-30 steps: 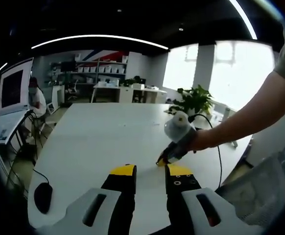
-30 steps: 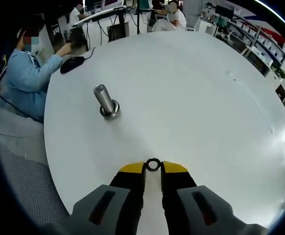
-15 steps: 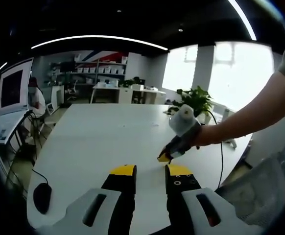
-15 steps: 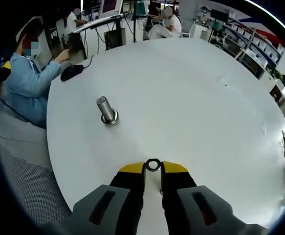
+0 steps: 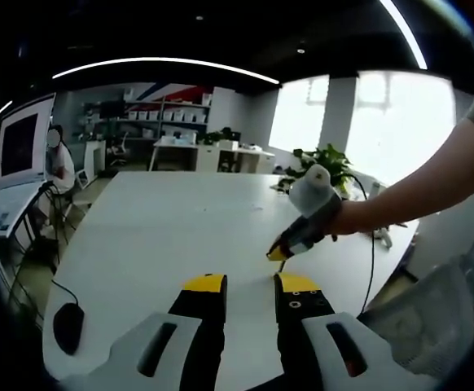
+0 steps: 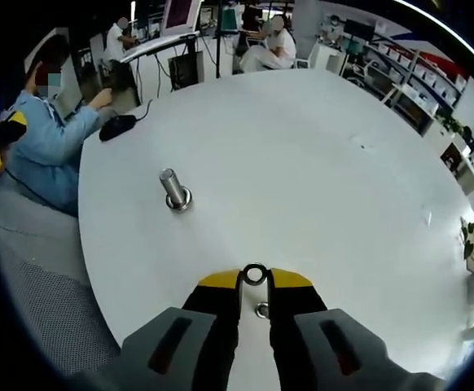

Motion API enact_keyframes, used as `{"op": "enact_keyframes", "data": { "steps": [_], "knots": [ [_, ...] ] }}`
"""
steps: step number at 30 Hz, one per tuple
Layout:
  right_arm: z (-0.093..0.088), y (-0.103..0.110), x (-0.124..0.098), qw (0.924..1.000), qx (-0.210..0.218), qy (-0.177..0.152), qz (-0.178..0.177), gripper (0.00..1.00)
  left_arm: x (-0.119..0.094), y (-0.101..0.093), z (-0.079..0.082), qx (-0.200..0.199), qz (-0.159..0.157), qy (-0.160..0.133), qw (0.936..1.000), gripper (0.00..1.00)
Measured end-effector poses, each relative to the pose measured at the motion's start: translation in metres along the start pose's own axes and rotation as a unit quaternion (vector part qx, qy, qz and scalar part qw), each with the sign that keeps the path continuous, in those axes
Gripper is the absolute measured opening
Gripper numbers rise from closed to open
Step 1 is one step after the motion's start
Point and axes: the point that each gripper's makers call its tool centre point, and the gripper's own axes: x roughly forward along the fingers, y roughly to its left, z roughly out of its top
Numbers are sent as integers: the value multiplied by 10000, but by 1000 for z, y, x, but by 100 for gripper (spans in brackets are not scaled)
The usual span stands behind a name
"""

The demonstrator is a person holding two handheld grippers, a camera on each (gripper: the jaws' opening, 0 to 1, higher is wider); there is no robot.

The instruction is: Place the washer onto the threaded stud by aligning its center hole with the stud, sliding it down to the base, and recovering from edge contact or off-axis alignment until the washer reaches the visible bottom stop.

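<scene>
While the right gripper (image 6: 255, 278) pinches the washer (image 6: 255, 274), the stud (image 6: 173, 189) stands well apart.

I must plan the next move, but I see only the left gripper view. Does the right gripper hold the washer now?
Observer: Yes. In the right gripper view, the right gripper is shut on the washer at its tips.
Operator: Where is the stud?
Observer: The threaded stud stands upright on the white table, ahead and to the left of the washer, well apart from it.
Operator: Is the stud free?
Observer: Its shaft looks bare above the base.
</scene>
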Motion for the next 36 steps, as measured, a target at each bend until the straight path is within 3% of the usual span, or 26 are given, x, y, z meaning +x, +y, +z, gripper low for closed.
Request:
{"op": "enact_keyframes", "data": {
  "steps": [19, 36],
  "knots": [
    [-4, -23, -30, 9992, -4, -161, -367, 14, -3, -1, 4, -60, -39, -119, 9999, 21],
    [-25, -20, -19, 9997, -48, 124, -227, 14, -2, -3, 4, 51, -28, -96, 9999, 21]
  ]
}}
